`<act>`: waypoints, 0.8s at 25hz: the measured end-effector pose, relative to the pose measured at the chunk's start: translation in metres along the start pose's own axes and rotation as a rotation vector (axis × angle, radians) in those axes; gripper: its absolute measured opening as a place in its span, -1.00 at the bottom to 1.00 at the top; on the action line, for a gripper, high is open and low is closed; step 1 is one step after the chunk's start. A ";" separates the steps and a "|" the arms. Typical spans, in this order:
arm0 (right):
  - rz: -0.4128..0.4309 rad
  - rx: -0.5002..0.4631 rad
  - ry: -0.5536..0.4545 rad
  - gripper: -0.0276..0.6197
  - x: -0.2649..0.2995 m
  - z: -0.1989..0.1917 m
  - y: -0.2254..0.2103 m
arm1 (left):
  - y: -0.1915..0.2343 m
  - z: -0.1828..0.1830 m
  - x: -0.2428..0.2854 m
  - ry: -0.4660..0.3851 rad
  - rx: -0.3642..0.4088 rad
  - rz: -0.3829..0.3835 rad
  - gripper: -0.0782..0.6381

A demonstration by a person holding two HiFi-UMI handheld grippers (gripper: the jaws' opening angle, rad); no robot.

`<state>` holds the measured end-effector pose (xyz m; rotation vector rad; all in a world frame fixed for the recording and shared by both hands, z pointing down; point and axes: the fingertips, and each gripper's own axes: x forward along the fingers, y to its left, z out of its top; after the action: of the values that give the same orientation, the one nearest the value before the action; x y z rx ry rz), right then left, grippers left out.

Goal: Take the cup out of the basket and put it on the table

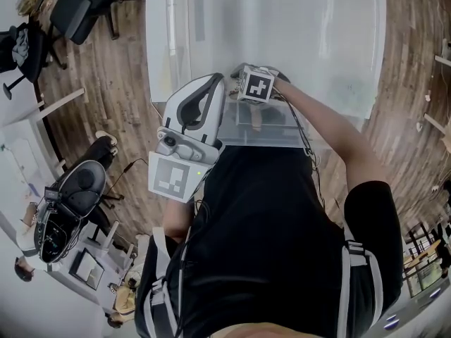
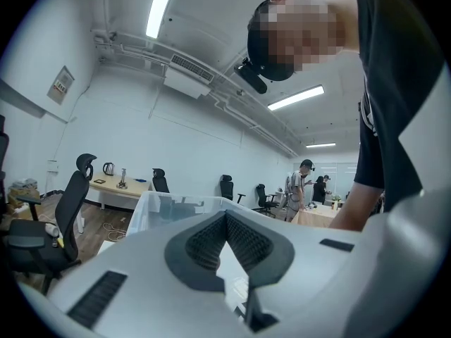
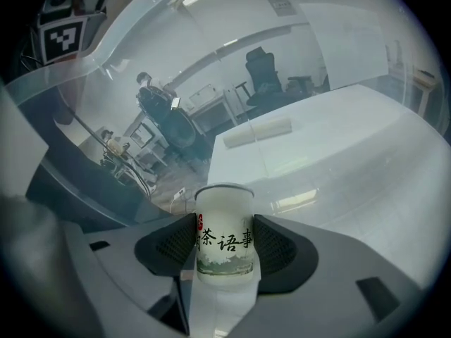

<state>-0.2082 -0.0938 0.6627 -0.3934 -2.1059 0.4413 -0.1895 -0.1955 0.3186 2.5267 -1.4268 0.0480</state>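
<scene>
Evidently the right gripper [image 3: 224, 232] is straddling the cup [image 3: 224, 220], lower centre, jaws wide, inside the basket [image 1: 282, 138]; clamping, lifting and tabling are remaining. Left gripper [image 2: 225, 220] is idling closed.

Cup [image 3: 224, 234] matt paper; basket [image 1: 246, 136] clear glossy plastic; floor [image 1: 113, 76] wood planks.

Basket [image 1: 243, 134] edge under torso [image 1: 282, 245]

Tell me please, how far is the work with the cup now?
Done: the right gripper is inside the basket, open jaws either side of the cup. In hand: the grasp, not yet closed. Remaining: lift it out and set it on the table. The left gripper is shut, empty.
</scene>
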 end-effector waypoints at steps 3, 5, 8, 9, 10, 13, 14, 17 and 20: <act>-0.002 -0.016 0.000 -0.15 -0.002 -0.001 0.000 | -0.002 0.002 -0.001 -0.006 0.003 0.005 -0.73; -0.006 -0.024 0.009 -0.15 -0.005 -0.004 -0.002 | -0.001 0.002 -0.001 -0.011 0.002 0.009 -0.73; -0.019 -0.024 0.006 -0.15 -0.015 -0.004 -0.008 | -0.001 0.005 0.000 -0.029 -0.004 0.006 -0.73; -0.026 -0.025 -0.001 -0.15 -0.020 -0.001 -0.009 | -0.001 0.006 0.000 -0.030 -0.004 0.006 -0.73; -0.035 -0.028 -0.010 -0.15 -0.025 0.001 -0.011 | 0.000 0.006 0.000 -0.030 -0.003 0.008 -0.73; -0.078 -0.021 -0.043 -0.15 -0.046 0.011 -0.019 | -0.001 0.003 -0.001 -0.023 0.006 0.014 -0.73; -0.091 -0.001 -0.060 -0.15 -0.055 0.014 -0.021 | -0.001 0.003 -0.001 -0.022 0.009 0.015 -0.73; -0.121 0.083 -0.134 -0.15 -0.086 0.025 -0.024 | -0.003 0.004 0.000 -0.027 0.016 0.016 -0.73; -0.184 0.105 -0.213 -0.15 -0.122 0.036 -0.027 | -0.006 0.005 0.001 -0.032 0.019 0.011 -0.73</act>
<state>-0.1768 -0.1765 0.5679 -0.0922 -2.2887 0.5008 -0.1842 -0.1949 0.3131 2.5465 -1.4587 0.0237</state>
